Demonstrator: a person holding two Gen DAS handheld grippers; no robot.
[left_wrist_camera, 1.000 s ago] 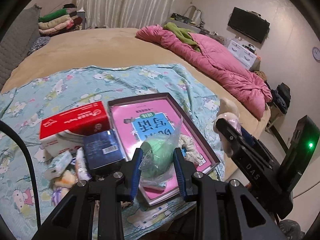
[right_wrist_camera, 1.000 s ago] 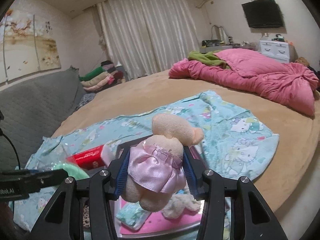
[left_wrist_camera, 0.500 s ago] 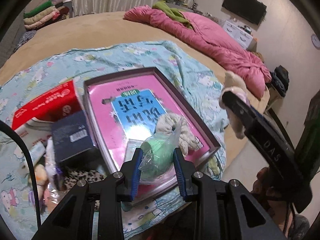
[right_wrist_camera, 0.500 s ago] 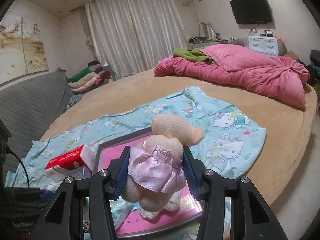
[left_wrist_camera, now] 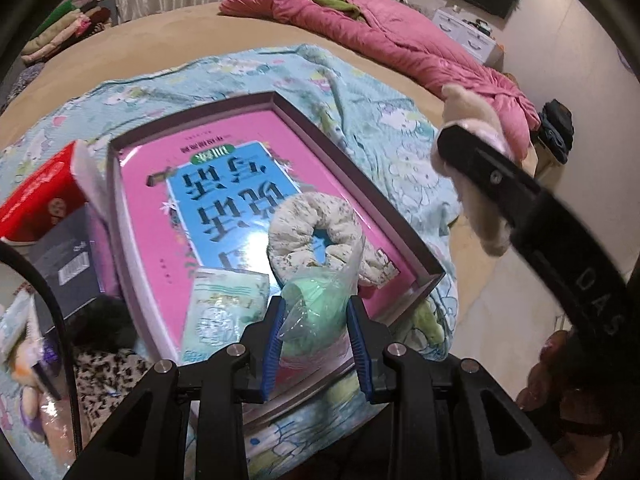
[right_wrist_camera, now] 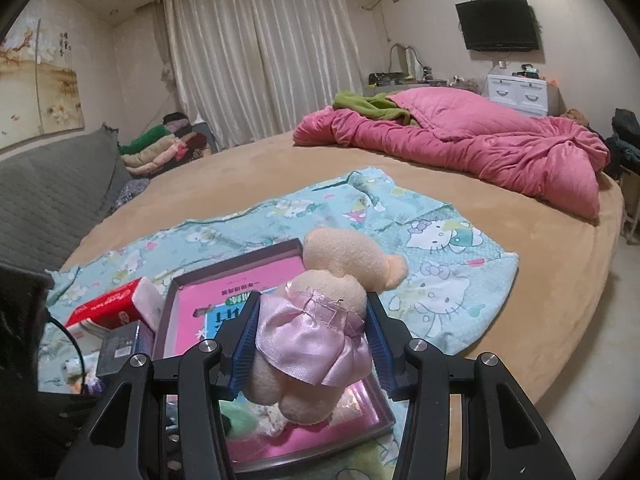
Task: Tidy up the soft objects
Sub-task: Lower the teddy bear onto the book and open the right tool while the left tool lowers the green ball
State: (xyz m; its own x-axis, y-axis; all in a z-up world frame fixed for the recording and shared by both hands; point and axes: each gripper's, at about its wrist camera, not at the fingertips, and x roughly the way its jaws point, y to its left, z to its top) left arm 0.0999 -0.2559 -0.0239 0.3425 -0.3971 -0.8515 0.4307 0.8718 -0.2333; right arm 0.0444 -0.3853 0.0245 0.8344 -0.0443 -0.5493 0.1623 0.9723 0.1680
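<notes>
My left gripper (left_wrist_camera: 316, 320) is shut on a green soft object in a clear plastic bag (left_wrist_camera: 316, 308), low over the near end of the shallow pink box (left_wrist_camera: 276, 98). Inside the box lie a white fuzzy scrunchie (left_wrist_camera: 316, 224) and a small pale tissue pack (left_wrist_camera: 224, 304). My right gripper (right_wrist_camera: 310, 344) is shut on a cream plush doll in a pink satin skirt (right_wrist_camera: 316, 320), held above the same pink box (right_wrist_camera: 240, 256). In the left wrist view the right gripper's black finger (left_wrist_camera: 520, 196) and the doll (left_wrist_camera: 472, 112) show at the right.
The box rests on a teal cartoon-print cloth (right_wrist_camera: 440, 240) on a tan round bed (right_wrist_camera: 540, 280). Left of the box sit a red tissue box (left_wrist_camera: 36, 196), a dark blue box (left_wrist_camera: 68, 260) and small soft items (left_wrist_camera: 104, 364). A pink quilt (right_wrist_camera: 480, 144) lies at the far side.
My left gripper has come down and forward with the bagged green object, now close over the box's near end. The right gripper with the doll has shifted slightly.
</notes>
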